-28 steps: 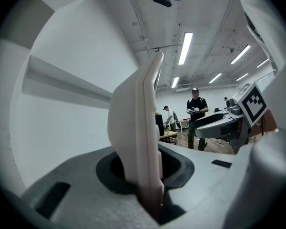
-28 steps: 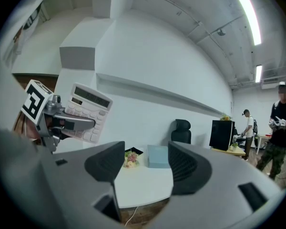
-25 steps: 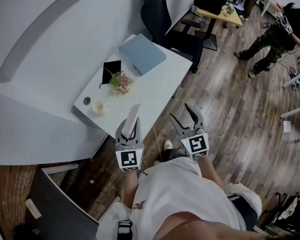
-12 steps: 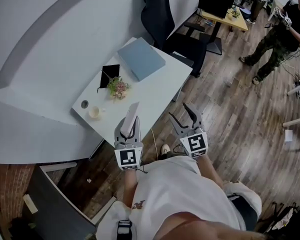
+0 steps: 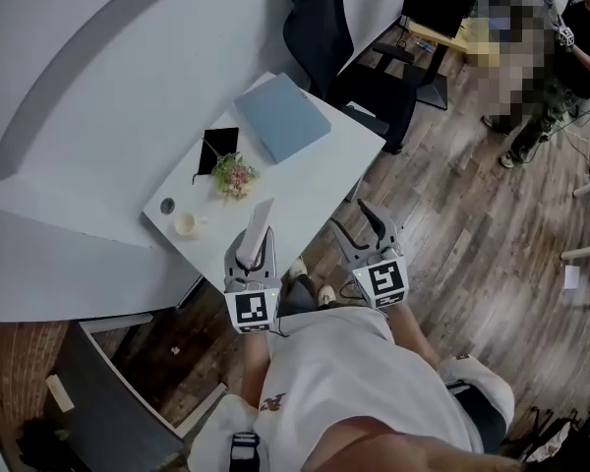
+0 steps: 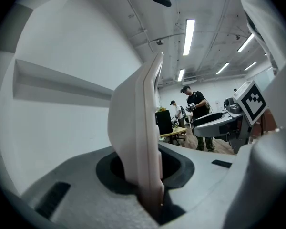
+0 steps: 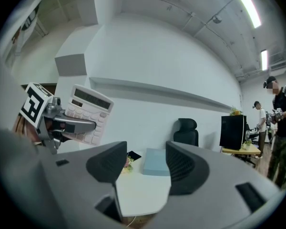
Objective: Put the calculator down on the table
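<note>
My left gripper (image 5: pixel 257 254) is shut on a white calculator (image 5: pixel 256 231), held upright on edge over the near edge of the white table (image 5: pixel 320 180). In the left gripper view the calculator (image 6: pixel 140 142) fills the middle, clamped between the jaws. The right gripper view shows its keypad face (image 7: pixel 88 112) at the left, gripped by the left gripper (image 7: pixel 62 125). My right gripper (image 5: pixel 362 229) hangs beside the table's near corner over the floor; its jaws are closing slowly, still apart, with nothing between them (image 7: pixel 143 168).
On the table lie a blue-grey folder (image 5: pixel 282 117), a black pad (image 5: pixel 218 150), a small flower bunch (image 5: pixel 233 175), a cup (image 5: pixel 187 224) and a dark round thing (image 5: pixel 167 206). A black office chair (image 5: pixel 320 37) stands behind it. A person (image 5: pixel 560 67) stands far right.
Both grippers and the calculator have kept their place in the picture while the table and floor slid a little; a foot now shows below the table's edge.
</note>
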Tool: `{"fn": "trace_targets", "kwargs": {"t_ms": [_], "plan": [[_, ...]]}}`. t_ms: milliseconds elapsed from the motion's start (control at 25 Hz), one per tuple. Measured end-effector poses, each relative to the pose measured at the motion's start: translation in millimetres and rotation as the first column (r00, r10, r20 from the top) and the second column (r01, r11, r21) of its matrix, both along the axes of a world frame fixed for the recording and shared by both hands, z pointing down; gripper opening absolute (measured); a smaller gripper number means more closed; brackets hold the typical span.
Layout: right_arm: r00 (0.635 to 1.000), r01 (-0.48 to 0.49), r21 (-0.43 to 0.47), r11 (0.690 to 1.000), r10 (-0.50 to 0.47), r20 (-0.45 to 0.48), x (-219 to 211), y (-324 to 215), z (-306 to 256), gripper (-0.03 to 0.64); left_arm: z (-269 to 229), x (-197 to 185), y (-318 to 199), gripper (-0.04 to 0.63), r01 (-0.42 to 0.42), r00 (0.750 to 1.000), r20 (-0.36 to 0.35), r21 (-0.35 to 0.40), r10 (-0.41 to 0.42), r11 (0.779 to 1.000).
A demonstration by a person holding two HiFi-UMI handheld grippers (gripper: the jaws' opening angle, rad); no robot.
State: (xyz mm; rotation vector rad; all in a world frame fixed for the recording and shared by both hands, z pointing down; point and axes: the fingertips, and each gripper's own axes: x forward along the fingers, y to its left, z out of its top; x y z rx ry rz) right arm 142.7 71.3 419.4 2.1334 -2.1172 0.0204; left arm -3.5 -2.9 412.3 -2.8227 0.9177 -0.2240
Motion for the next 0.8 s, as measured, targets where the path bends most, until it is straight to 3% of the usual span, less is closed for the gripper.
{"fn": "trace_targets", "kwargs": {"t_ms": [600,800], "plan": [[1.000,-0.025,-0.030,0.999,0.025,-0.007,30,-52,2,0.255,5,31,-59,0.087,-0.013,1.000,-0.019,-0.018,0.012,1.000],[0.999,-0.030,-0.008,1.000,0.029,-0.032,35,-77,-3,0.255,-2,36,-82,0.087,-0.025,0.999,-0.027,0.006,0.025,1.000]]}}
